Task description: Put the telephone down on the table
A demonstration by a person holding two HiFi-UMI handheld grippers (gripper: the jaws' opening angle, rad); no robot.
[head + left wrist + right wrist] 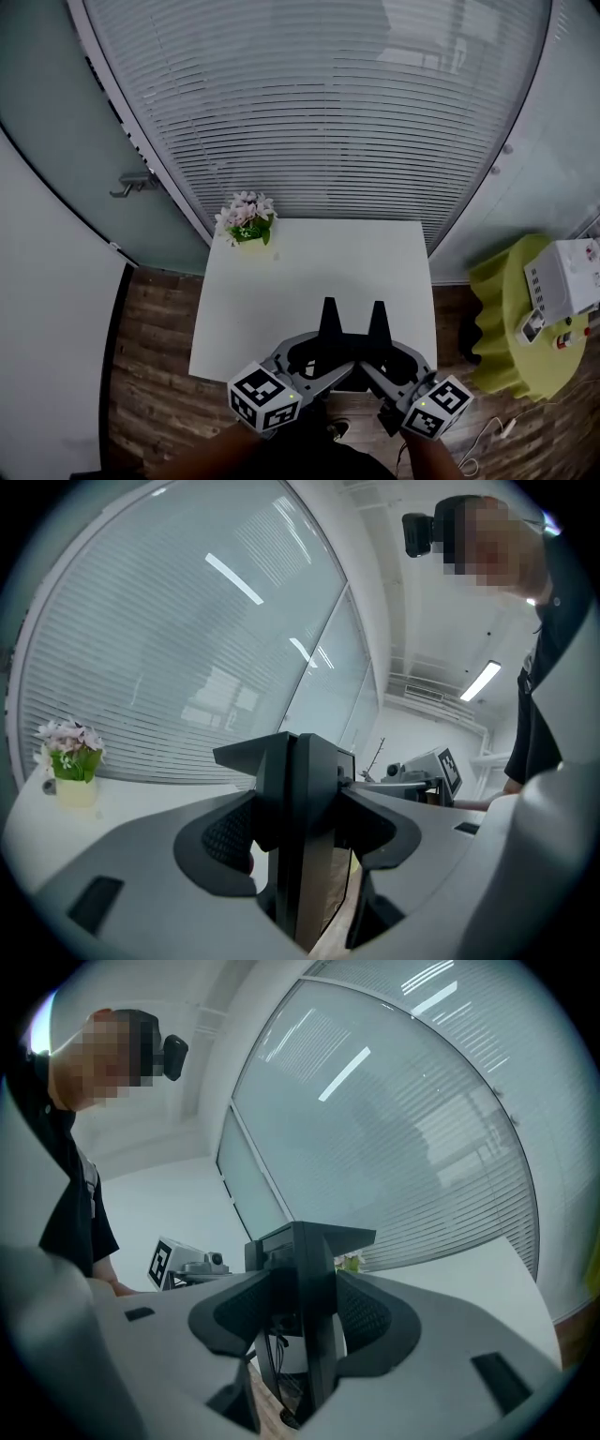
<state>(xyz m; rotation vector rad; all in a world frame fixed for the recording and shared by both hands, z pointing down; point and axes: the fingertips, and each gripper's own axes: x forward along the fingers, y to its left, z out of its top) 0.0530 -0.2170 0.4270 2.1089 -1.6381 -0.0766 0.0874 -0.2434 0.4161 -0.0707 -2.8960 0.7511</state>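
A white desk telephone (561, 281) stands on a round yellow-green side table (502, 319) at the far right of the head view, off the white table (309, 272). Both grippers hover side by side over the white table's near edge. My left gripper (329, 319) has its black jaws pressed together with nothing between them, as the left gripper view confirms (295, 761). My right gripper (379, 321) is likewise shut and empty (305, 1246). Neither gripper is near the telephone.
A small pot of pale pink flowers (247, 220) sits at the white table's far left corner. Behind the table runs a glass wall with horizontal blinds (328, 103). A door handle (131, 183) shows at left. Wooden floor surrounds the table.
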